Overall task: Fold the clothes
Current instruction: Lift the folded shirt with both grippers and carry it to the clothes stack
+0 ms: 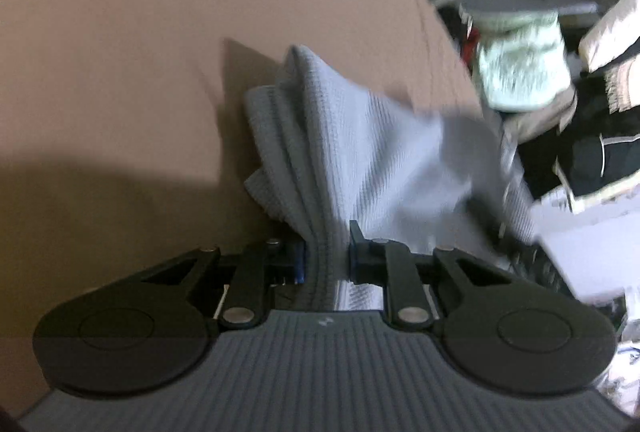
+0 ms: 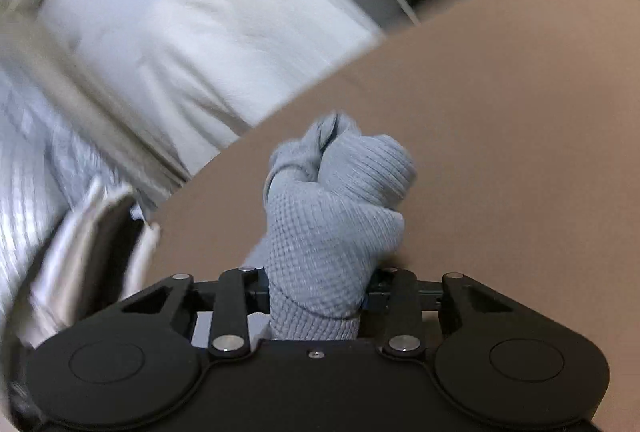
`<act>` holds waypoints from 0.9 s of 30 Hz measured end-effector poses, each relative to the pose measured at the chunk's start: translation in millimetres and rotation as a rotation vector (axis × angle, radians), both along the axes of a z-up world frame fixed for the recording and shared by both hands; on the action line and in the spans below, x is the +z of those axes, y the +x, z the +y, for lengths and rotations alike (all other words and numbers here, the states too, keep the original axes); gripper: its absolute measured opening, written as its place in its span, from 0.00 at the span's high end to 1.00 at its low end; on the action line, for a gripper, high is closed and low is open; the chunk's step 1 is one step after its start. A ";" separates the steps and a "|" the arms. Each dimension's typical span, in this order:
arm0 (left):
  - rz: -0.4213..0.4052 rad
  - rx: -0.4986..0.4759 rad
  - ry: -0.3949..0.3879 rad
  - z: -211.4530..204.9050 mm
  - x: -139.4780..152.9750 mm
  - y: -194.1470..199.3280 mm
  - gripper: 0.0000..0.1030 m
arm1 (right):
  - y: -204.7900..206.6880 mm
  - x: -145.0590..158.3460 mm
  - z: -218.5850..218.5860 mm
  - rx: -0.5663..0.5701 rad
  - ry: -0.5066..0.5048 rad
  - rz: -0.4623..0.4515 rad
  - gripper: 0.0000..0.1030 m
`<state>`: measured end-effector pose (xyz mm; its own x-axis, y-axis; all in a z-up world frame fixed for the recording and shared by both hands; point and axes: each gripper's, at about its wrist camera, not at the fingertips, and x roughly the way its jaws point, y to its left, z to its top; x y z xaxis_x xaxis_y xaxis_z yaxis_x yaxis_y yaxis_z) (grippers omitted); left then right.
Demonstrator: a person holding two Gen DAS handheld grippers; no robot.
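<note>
Jaws clamping grey cloth (image 1: pixel 344 152) over brown table (image 1: pixel 120 52)

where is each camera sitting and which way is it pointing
Left wrist: on the left gripper, looking forward and down at grey waffle cloth on the brown surface; only its own fingers show.
Right wrist: on the right gripper, facing a bunched handful of that cloth; own fingers only.
Shared: cloth, brown surface.
</note>
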<state>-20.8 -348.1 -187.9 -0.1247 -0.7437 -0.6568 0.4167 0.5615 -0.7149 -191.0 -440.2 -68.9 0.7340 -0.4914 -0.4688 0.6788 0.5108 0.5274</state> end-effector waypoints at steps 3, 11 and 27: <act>-0.082 0.048 0.052 3.3 8.1 -10.0 0.68 | -0.5 2.5 -13.3 0.072 -0.017 0.071 0.57; -0.132 0.195 0.027 16.5 10.1 5.3 0.37 | -49.2 -55.4 -53.1 -0.071 0.407 -0.239 0.33; -0.391 0.056 -0.049 -13.4 51.9 -37.3 0.84 | 10.8 20.2 -11.9 0.100 -0.059 0.043 0.65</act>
